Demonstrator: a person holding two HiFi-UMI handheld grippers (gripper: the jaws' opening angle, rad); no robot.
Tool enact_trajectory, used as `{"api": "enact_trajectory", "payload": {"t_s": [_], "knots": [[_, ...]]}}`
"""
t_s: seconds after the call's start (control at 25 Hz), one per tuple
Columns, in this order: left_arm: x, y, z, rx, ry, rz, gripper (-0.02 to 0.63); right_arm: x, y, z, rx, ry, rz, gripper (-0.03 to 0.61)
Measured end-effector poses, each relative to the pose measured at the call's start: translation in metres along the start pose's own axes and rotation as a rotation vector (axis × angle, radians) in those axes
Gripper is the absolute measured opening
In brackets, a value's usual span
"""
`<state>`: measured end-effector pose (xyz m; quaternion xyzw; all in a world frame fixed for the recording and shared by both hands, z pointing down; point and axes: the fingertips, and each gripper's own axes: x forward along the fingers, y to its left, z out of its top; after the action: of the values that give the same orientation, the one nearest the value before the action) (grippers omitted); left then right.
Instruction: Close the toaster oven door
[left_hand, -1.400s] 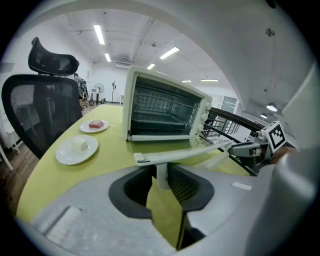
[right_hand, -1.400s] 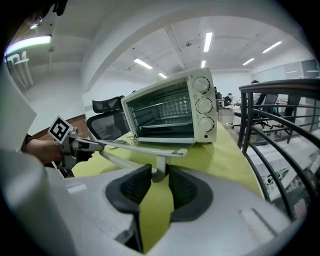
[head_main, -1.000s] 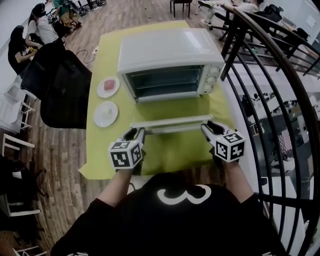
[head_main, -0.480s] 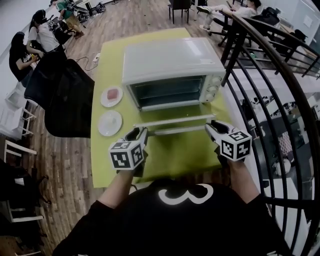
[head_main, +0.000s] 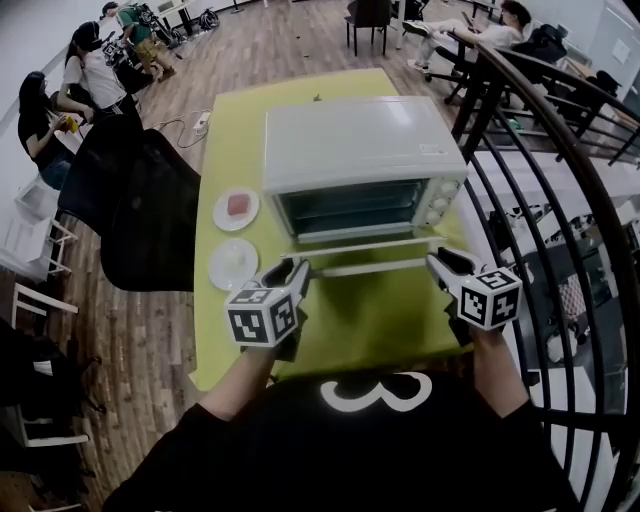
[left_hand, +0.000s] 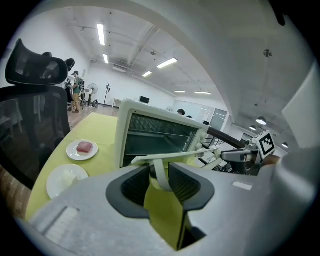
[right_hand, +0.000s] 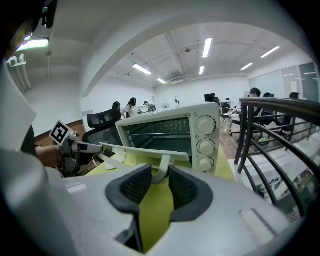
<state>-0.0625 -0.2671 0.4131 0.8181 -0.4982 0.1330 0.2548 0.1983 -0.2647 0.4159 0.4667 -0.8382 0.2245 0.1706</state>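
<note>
The white toaster oven (head_main: 362, 150) stood mid-way along the lime-green counter (head_main: 380, 320). Its glass-paned door (head_main: 365, 246), hinged at the oven's bottom edge, was part-raised and not yet shut. The left gripper (head_main: 296, 268) was on the left post of the door's white bar handle (head_main: 372, 267); its jaws were easing open, with the post between the pads and apparently touching them. The right gripper (head_main: 441, 262) had its jaws clamped on the right post. To finish well, I judged, both grippers should rise and push toward the oven together along the door's arc. That would keep the handle level so the door did not twist, and the left should not let go before the door met the oven's front. Two round white plates (head_main: 220, 272) just left of the oven lay clear of the swing. Compared with a second earlier, the door stood steeper and nearer the oven's front, and both grippers had closed in on it.
</note>
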Motion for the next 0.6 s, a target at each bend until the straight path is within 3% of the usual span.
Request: {"api": "enact_trajectory", "payload": {"t_s": [0.6], "knots": [[0.012,0.01,0.037,-0.048,-0.057,-0.08,0.127,0.011,-0.006,0.038,-0.016,-0.07,-0.019,0.114]]}}
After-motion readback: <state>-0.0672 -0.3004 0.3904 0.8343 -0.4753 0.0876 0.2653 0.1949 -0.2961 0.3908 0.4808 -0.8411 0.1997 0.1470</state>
